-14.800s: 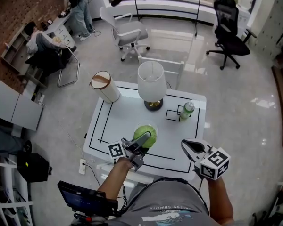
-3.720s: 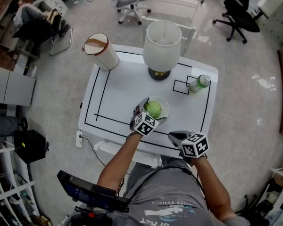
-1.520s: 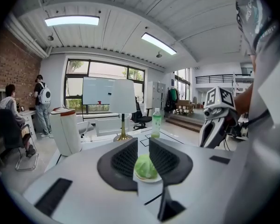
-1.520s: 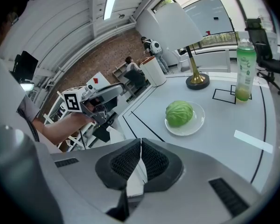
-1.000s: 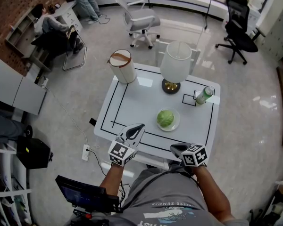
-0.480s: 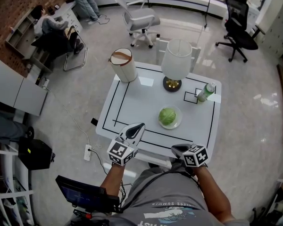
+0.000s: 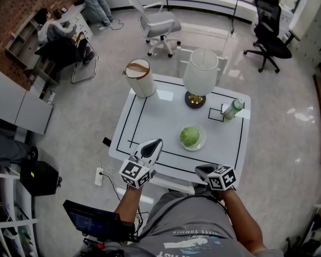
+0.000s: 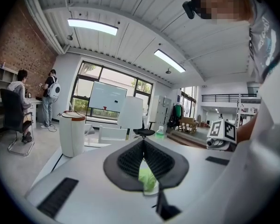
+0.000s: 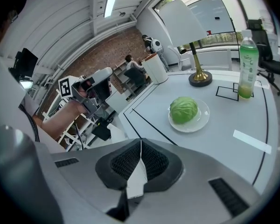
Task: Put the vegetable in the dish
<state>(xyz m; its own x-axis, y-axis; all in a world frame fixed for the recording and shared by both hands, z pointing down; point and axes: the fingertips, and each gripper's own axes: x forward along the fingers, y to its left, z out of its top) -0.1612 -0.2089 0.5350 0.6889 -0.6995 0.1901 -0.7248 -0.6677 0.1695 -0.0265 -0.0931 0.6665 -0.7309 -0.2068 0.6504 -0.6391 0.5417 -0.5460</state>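
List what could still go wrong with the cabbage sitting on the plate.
The round cabbage rests loose on a shallow plate; a knock to the table might roll it off. The tall bottle stands near the table's right edge and could topple if bumped.

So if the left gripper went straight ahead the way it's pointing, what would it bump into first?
Probably the cabbage on the dish: it sits dead ahead of the shut left gripper, only bare table between. Depth is unclear, though.
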